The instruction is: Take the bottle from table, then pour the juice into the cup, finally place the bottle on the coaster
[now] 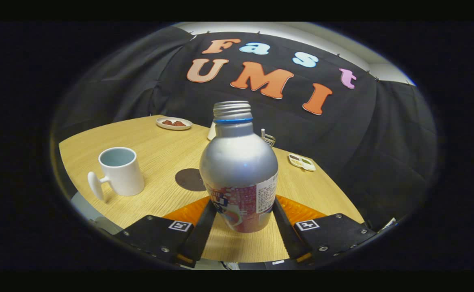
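Gripper (243, 213) clamped on bottle (239, 170), upright, uncapped. Left: cup (120, 171) near table (156, 142) edge, coaster (190, 179) just beside bottle. Open tabletop between them.

Lighting is even and fairly bright on the light wood-grain surface (156, 146), from overhead. The silver metal bottle with printed label (239, 170) shows a soft broad sheen on its shoulder, no blown highlights. The white ceramic mug (119, 172) drops a short soft shadow at its base. Strong fisheye: the surface's edges bow into curves, heavy falloff to dark at the rim. The bottle is sharp, while the small white dish with red pieces (174, 123) at the surface's far edge is slightly soft. Mild compression blockiness on the dark cloth wall (383, 134). Jaws sit against the bottle's sides, their edges in shade.
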Action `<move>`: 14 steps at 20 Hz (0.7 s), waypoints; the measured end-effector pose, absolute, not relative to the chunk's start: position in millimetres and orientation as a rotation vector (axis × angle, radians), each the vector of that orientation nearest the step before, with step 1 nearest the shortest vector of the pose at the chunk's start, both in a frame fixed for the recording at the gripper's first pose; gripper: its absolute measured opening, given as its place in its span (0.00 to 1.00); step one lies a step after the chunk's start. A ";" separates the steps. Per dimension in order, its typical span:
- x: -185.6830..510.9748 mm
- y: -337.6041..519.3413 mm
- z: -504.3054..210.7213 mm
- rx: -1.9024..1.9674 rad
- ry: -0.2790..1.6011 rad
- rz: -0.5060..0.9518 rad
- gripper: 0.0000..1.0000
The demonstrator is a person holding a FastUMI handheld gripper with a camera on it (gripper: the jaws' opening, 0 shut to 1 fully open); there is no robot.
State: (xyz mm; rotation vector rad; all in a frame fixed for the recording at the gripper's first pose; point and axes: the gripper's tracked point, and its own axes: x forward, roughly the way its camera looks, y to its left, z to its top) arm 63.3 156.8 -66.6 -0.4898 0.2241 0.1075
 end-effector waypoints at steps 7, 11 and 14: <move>63.0 196.3 -61.3 -0.645 0.219 0.133 0.78; 63.4 210.0 -58.7 -0.751 0.222 0.131 0.78; 64.3 218.6 -59.6 -0.822 0.229 0.141 0.78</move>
